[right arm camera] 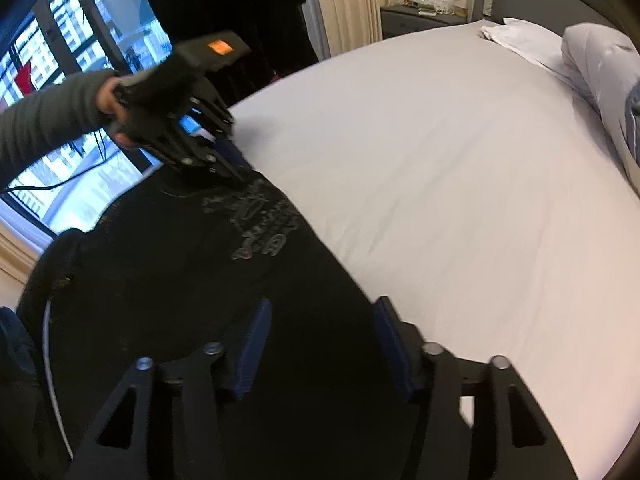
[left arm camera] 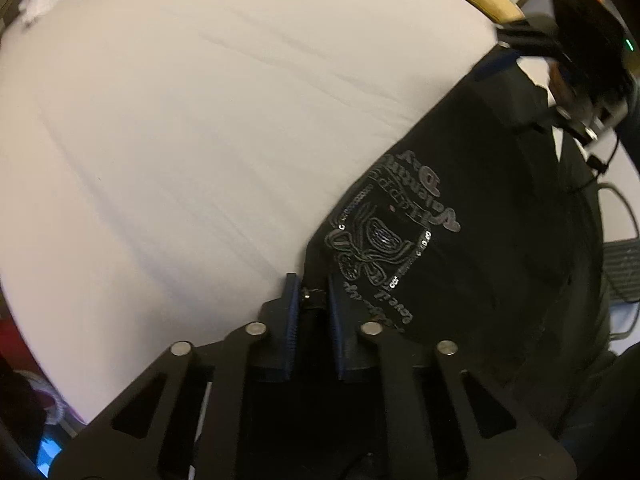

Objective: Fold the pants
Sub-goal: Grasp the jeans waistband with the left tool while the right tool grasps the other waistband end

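Black pants (left arm camera: 460, 260) with a silver printed emblem (left arm camera: 384, 232) lie along the near edge of a white bed sheet (left arm camera: 200, 140). My left gripper (left arm camera: 315, 312) is shut, pinching the pants' edge between its blue pads at the corner nearest the sheet. In the right wrist view the pants (right arm camera: 180, 260) spread from bottom centre up to the left gripper (right arm camera: 236, 166), held by a hand in a grey sleeve. My right gripper (right arm camera: 324, 344) stands about half open over the other end; black fabric lies between its pads, which do not visibly press it. It shows blurred at the top right as the right gripper (left arm camera: 504, 50).
The white sheet (right arm camera: 440, 180) stretches wide beyond the pants. Pillows (right arm camera: 600, 68) and a folded white cloth (right arm camera: 516, 36) lie at the head of the bed, beside a nightstand (right arm camera: 416, 20). A window (right arm camera: 60, 60) and a curtain (right arm camera: 348, 0) stand behind. Cables and a dark device (left arm camera: 624, 268) sit off the bed.
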A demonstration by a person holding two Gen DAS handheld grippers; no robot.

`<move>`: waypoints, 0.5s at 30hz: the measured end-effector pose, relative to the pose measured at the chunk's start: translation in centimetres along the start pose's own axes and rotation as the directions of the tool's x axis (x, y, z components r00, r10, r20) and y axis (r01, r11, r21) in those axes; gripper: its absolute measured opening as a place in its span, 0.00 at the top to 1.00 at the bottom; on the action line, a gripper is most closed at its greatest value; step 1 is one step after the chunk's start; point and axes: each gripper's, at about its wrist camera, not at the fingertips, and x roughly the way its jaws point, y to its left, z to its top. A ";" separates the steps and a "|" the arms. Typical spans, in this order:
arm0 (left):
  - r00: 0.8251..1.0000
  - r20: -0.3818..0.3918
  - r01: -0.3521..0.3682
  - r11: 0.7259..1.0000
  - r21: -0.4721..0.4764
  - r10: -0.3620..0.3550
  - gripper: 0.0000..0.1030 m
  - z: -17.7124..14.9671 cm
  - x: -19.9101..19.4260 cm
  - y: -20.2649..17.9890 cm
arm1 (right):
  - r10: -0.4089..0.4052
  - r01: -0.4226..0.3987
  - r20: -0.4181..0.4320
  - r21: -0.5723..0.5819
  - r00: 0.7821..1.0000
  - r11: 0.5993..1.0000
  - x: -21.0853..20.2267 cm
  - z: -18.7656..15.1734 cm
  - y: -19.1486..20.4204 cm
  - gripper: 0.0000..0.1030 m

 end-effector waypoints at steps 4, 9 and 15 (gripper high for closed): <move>0.993 0.079 -0.091 0.994 0.054 0.086 0.93 -0.9 -1.9 -1.2 | -0.025 0.022 -0.061 -0.045 0.998 0.999 1.6 1.3 -0.5 0.62; 0.972 0.169 -0.187 0.973 0.136 0.163 0.93 -3.0 -4.5 -5.2 | -0.048 0.039 -0.110 -0.089 0.993 0.995 2.7 2.3 -0.6 0.62; 0.953 0.236 -0.238 0.952 0.193 0.191 0.93 -4.2 -6.4 -7.6 | -0.056 0.030 -0.199 -0.131 0.978 0.991 3.6 2.6 -1.1 0.62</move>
